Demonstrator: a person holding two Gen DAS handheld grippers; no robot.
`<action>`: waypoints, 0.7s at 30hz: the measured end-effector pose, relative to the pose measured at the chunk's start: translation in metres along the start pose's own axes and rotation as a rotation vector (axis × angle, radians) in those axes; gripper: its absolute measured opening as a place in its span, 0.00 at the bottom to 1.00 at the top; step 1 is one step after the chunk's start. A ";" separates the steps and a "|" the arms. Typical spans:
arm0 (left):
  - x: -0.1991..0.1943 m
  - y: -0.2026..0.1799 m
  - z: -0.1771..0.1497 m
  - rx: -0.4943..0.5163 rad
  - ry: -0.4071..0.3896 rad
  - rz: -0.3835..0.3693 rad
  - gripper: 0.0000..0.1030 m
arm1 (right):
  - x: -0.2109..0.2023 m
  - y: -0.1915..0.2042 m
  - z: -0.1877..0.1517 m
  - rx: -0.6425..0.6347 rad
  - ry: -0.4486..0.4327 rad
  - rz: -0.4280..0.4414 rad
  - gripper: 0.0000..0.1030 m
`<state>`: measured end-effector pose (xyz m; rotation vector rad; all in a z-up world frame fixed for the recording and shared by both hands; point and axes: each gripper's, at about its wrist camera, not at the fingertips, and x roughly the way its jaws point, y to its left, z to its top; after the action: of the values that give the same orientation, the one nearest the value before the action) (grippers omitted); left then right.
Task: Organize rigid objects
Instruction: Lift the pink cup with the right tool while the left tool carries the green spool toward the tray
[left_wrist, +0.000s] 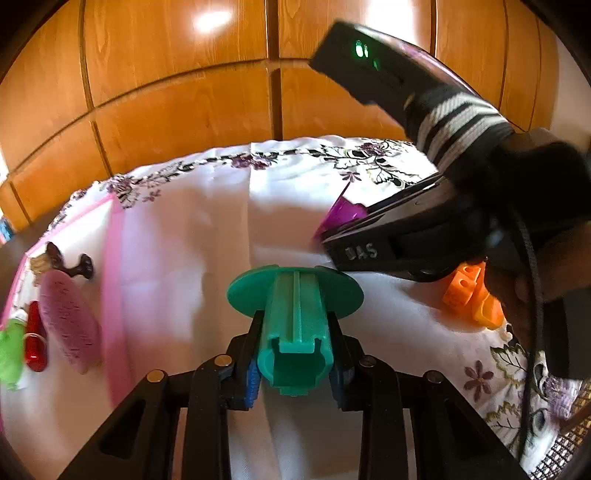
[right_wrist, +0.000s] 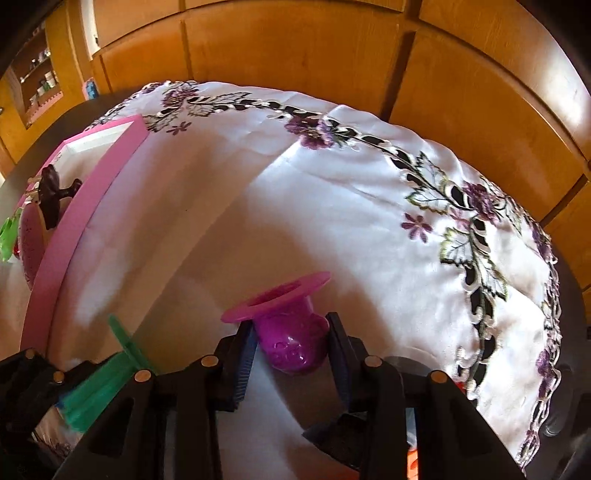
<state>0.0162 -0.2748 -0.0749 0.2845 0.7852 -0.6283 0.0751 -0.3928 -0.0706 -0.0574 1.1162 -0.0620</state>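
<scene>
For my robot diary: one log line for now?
left gripper: holds green spool | right gripper: holds purple cup | pink tray: left

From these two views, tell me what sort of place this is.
Probably a home living or dining room: an embroidered floral tablecloth covers the table, wooden cabinet doors stand behind it, and shelves of small household items show far left.

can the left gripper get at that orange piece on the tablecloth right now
Probably not yet. The left gripper is shut on the green spool, so it has no free jaws, and the right gripper sits between it and the orange piece.
</scene>
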 end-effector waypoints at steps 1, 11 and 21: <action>-0.004 0.000 0.000 0.005 0.004 0.007 0.29 | -0.003 -0.002 0.000 0.002 -0.011 -0.019 0.35; -0.028 -0.017 -0.004 0.067 0.039 0.103 0.29 | -0.053 -0.004 0.004 -0.018 -0.204 -0.026 0.34; -0.045 -0.003 0.009 -0.017 0.041 0.152 0.29 | -0.062 -0.021 0.007 0.050 -0.238 -0.031 0.34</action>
<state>-0.0042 -0.2627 -0.0360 0.3393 0.7993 -0.4738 0.0542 -0.4084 -0.0104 -0.0361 0.8756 -0.1081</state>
